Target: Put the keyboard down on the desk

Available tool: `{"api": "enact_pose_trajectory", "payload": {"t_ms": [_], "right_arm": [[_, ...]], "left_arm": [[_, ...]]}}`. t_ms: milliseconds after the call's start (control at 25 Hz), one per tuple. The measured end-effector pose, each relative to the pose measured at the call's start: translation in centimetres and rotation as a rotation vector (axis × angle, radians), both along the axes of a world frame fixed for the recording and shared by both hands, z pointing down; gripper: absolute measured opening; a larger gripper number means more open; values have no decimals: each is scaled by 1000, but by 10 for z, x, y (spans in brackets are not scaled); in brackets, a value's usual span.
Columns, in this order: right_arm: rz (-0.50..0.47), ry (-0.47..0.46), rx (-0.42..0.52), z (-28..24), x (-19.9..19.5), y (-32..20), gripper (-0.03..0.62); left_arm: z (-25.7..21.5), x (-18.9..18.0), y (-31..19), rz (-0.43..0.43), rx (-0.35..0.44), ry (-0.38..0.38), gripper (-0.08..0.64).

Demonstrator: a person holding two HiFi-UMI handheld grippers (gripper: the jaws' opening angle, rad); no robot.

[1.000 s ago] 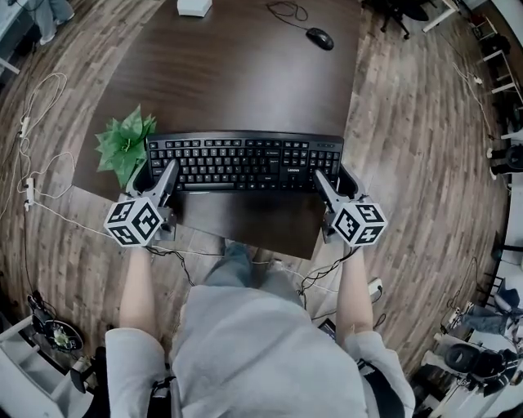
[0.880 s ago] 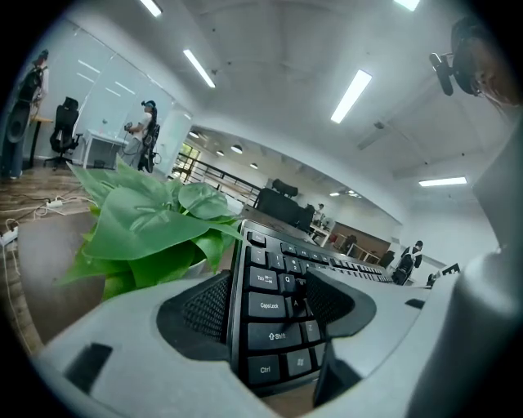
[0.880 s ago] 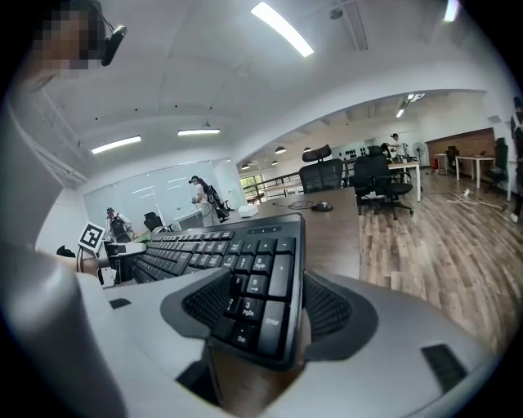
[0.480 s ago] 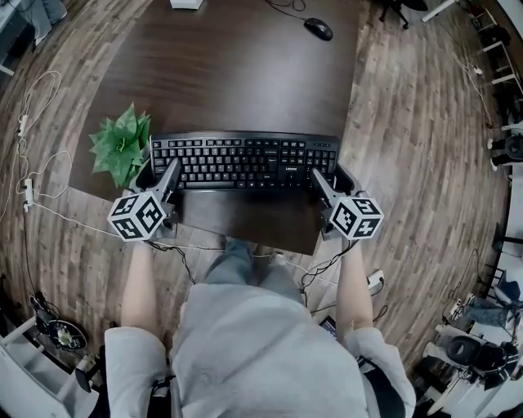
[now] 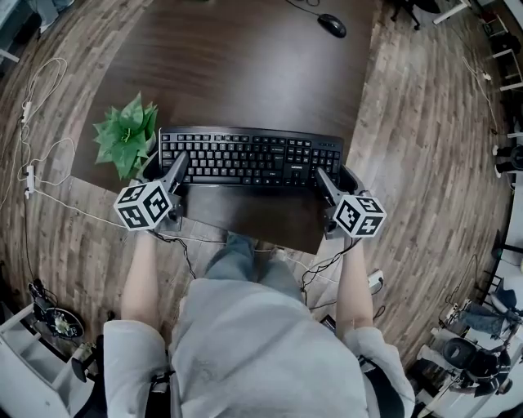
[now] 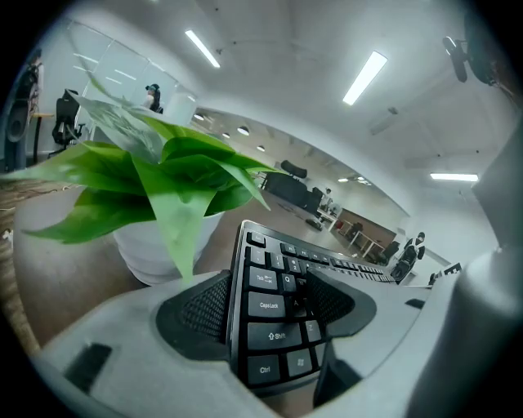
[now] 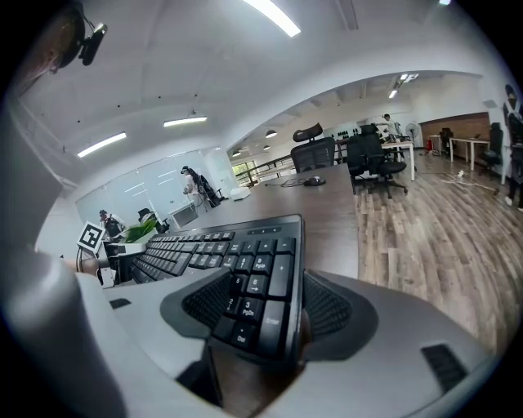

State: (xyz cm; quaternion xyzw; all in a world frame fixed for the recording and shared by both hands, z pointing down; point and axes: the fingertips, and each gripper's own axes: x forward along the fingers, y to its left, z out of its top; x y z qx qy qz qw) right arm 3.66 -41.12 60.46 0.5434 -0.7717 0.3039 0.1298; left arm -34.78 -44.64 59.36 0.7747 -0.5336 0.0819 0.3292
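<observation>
The black keyboard [image 5: 249,155] stretches across the near part of the dark wooden desk [image 5: 245,73], with a gripper holding each end. My left gripper [image 5: 177,169] is shut on its left end; in the left gripper view the jaws clamp the keyboard [image 6: 274,326] at the Shift and Caps Lock keys. My right gripper [image 5: 325,181] is shut on the number-pad end, and the right gripper view shows the keyboard [image 7: 245,282] pinched between both pads. Whether the keyboard rests on the desk or hangs just above it I cannot tell.
A green plant [image 5: 127,139] in a white pot stands at the desk's left edge, close to the keyboard's left end and my left gripper. A black mouse [image 5: 332,24] lies at the far right of the desk. Cables trail over the wooden floor [image 5: 425,147] at left.
The keyboard stays clamped in both grippers, shifted slightly right of the plant. The head view has moved a little.
</observation>
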Motion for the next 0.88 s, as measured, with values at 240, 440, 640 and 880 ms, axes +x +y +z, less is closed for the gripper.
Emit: {"api": "enact_pose_trajectory", "payload": {"t_ms": [240, 440, 640, 880], "right_arm": [[-1, -1, -27, 7, -1, 0, 249], [-5, -6, -54, 15, -1, -1, 249], [-11, -8, -80, 20, -1, -1, 249], [-8, -8, -112, 26, 0, -1, 249]], "left_arm": [[7, -1, 0, -5, -27, -3, 276], [13, -1, 2, -10, -54, -10, 276], [17, -1, 3, -15, -77, -18, 276], [23, -1, 3, -17, -106, -25, 276]]}}
